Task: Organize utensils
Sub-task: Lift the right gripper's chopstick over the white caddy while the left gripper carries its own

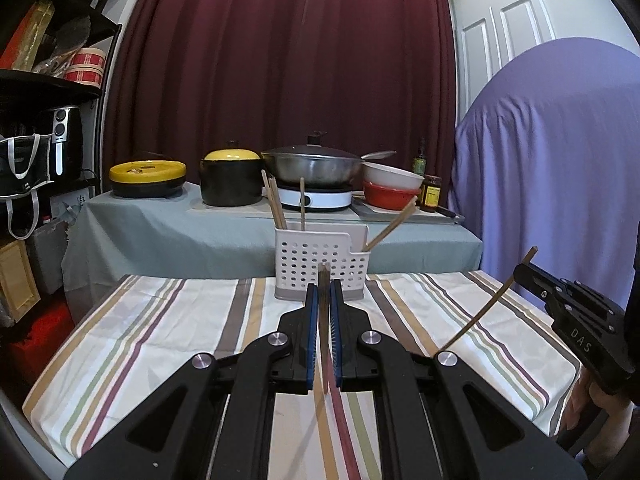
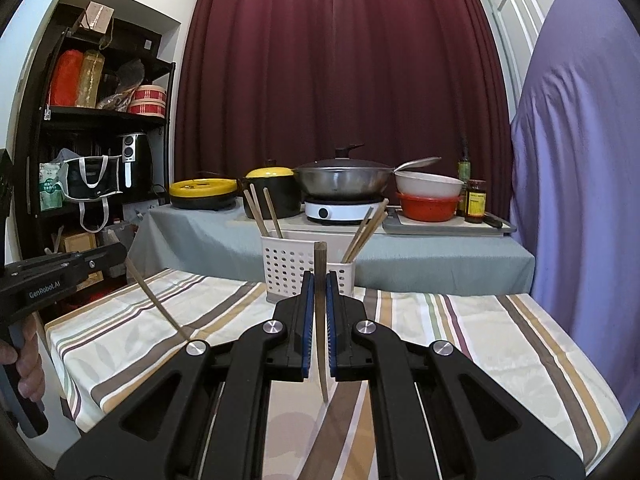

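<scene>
Wooden chopsticks filled both of my grippers over the striped tablecloth point(image 1: 160, 320). My left gripper point(image 1: 324, 280) was clamped tight on one thin brown chopstick point(image 1: 323, 320), standing near upright between its blue pads. My right gripper point(image 2: 319, 280) was squeezed shut on a second wooden chopstick point(image 2: 320, 320) in the same way. Just ahead stood the white perforated plastic utensil holder point(image 1: 312, 264), more chopsticks leaning in its compartments, with the grey-draped counter point(image 1: 180, 232) of pots beyond.

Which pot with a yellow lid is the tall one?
The black pot with the domed yellow lid, right beside the wok. The other yellow-lidded pot, farther left, is wide and flat.
</scene>
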`<action>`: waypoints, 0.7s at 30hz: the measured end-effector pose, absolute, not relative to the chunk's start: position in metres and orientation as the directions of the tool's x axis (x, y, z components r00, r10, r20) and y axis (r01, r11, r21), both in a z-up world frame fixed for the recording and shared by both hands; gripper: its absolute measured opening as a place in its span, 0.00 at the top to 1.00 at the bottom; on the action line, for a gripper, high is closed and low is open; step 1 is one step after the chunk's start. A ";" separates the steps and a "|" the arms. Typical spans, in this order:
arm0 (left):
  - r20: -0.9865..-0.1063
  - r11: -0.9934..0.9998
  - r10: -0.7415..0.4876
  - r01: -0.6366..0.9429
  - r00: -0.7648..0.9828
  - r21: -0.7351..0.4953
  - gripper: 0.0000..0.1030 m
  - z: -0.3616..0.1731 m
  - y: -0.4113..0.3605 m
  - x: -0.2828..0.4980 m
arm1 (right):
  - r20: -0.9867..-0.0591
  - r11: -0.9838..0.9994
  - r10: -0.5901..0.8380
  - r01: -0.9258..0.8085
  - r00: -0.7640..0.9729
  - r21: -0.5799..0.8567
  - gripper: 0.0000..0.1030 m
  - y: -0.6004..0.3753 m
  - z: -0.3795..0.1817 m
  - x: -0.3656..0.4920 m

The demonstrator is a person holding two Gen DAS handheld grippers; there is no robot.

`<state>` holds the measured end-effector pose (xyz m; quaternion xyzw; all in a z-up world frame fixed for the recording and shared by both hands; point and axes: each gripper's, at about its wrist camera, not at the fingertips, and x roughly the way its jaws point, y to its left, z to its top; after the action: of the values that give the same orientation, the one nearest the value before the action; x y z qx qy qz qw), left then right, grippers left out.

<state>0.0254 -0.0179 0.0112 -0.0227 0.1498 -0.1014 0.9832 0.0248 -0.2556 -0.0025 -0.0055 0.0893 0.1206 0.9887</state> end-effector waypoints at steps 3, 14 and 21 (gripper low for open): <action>-0.285 0.978 -0.206 0.191 0.936 -0.078 0.93 0.018 -0.015 0.024 | -0.175 0.970 0.240 -0.243 0.955 0.010 0.94 -0.255 0.001 0.027; -0.256 0.982 -0.190 0.178 0.948 -0.071 0.93 0.031 -0.009 0.028 | -0.162 0.969 0.245 -0.247 0.956 0.009 0.94 -0.254 0.013 0.034; -0.228 0.983 -0.181 0.168 0.957 -0.078 0.94 0.042 -0.004 0.032 | -0.151 0.968 0.248 -0.250 0.957 0.010 0.94 -0.252 0.025 0.039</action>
<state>0.0323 -0.0045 0.0421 -0.0287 0.1180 -0.0882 0.9887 0.0386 -0.2525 0.0247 -0.0048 0.0756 0.1259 0.9891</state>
